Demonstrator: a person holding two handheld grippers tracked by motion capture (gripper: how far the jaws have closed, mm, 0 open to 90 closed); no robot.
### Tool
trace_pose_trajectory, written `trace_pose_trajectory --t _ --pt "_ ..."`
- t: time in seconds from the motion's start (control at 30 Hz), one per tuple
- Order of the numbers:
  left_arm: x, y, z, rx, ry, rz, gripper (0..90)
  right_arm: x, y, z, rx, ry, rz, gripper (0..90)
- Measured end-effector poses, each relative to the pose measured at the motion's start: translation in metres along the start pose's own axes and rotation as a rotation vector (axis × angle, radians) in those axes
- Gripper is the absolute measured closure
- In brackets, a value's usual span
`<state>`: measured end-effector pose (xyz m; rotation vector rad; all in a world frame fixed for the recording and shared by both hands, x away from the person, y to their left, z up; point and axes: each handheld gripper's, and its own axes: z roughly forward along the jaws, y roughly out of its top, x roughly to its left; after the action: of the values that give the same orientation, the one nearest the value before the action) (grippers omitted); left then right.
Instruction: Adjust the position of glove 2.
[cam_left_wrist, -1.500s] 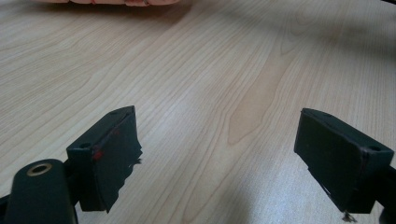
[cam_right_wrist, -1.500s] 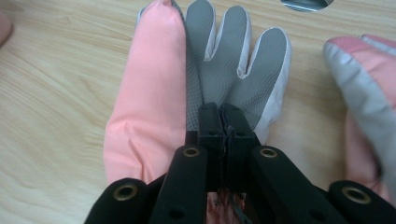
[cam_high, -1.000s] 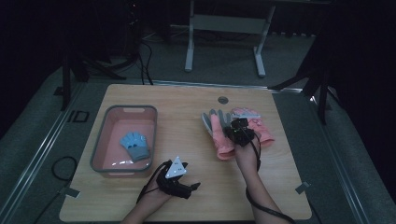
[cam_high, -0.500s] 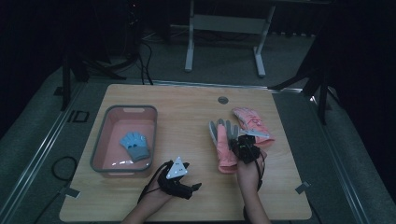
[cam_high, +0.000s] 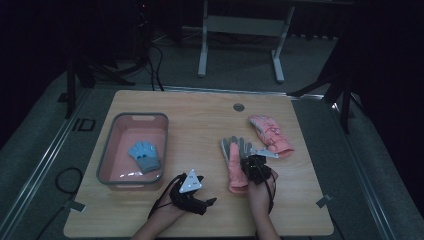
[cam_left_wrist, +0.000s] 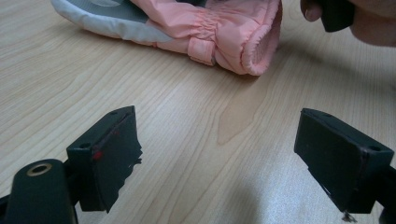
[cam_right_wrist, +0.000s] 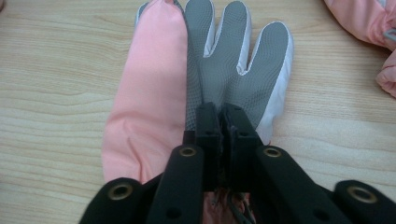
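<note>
Under the right tool (cam_right_wrist: 223, 122) lies the pink glove (cam_right_wrist: 154, 93), pinched

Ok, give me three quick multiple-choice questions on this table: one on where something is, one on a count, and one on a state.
1. Where does the blue glove lie?
A. in the pink tub
B. on the bare table
C. on another glove

2. How many gloves are there?
A. two
B. three
C. four

3. How do the left gripper's jaws stand?
A. shut on a glove
B. open, with nothing between them
C. shut on a cable

Answers:
1. A: the tub's walls surround it.
2. B: there is the blue glove, the pink and grey glove and the pink glove.
3. B: bare wood shows between the jaws.
</note>
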<state>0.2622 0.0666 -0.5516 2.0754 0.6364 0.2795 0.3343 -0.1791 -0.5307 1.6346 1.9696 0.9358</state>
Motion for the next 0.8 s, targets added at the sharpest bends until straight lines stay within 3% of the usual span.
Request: trace_pose_trajectory --t 0.13,0.2,0.27,0.3,0.37,0.43,0.5,0.53,0.6,0.73,0.8 --pt "0.000 0.000 -0.001 -0.004 -0.003 -0.002 14.0 -0.003 0.009 -0.013 -0.031 0.031 -0.049 69.5" --pt "0.000 0.000 -0.001 -0.006 -0.010 -0.005 14.0 -0.011 0.020 -0.022 -0.068 0.060 -0.063 68.8" --pt "0.000 0.000 -0.002 -0.010 -0.011 -0.007 14.1 -0.024 0.032 -0.031 -0.099 0.058 -0.079 68.9" --pt "0.000 0.000 -0.002 -0.009 -0.012 -0.007 14.0 -0.033 0.039 -0.035 -0.120 0.083 -0.081 68.9" --pt "-0.001 0.000 -0.003 -0.012 -0.011 -0.006 14.0 -0.049 0.050 -0.041 -0.132 0.055 -0.121 69.5" --pt "-0.002 0.000 -0.003 -0.016 -0.014 -0.003 14.0 -0.067 0.061 -0.043 -0.156 0.104 -0.159 68.8" --pt "-0.002 0.000 -0.003 -0.015 -0.013 0.003 14.1 -0.084 0.070 -0.042 -0.147 0.078 -0.214 69.0" --pt "-0.003 0.000 -0.003 -0.016 -0.015 0.002 14.0 -0.093 0.074 -0.040 -0.147 0.098 -0.226 68.4" --pt "-0.003 0.001 -0.003 -0.013 -0.009 0.008 14.0 -0.108 0.081 -0.037 -0.136 0.100 -0.235 67.3" --pt "-0.004 0.000 -0.005 -0.021 -0.008 -0.006 14.0 -0.139 0.093 -0.024 -0.120 0.162 -0.235 62.4" --pt "-0.005 -0.002 -0.006 -0.019 -0.007 -0.009 14.0 -0.153 0.097 -0.015 -0.102 0.163 -0.235 62.1"
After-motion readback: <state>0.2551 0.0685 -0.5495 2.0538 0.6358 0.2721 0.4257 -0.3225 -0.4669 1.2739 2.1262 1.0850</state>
